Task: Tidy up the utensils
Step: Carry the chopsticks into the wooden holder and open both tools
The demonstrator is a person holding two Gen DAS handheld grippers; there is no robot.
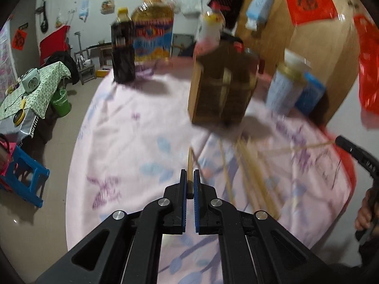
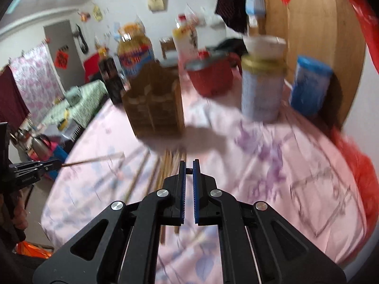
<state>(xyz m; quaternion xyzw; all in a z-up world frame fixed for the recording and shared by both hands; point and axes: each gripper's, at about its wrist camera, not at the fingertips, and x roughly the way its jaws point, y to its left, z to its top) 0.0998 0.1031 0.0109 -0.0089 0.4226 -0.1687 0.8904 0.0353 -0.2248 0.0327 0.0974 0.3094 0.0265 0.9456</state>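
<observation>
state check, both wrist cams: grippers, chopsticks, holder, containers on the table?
left gripper: shut on a chopstick
held chopstick: clamped between the jaws, pointing toward the holder
right gripper: jaws nearly closed, contents too blurred to tell
loose chopsticks: scattered flat on the tablecloth
wooden holder: upright
red pot: upright, open top
blue-capped jar: upright, capped
oil jug: upright, capped
</observation>
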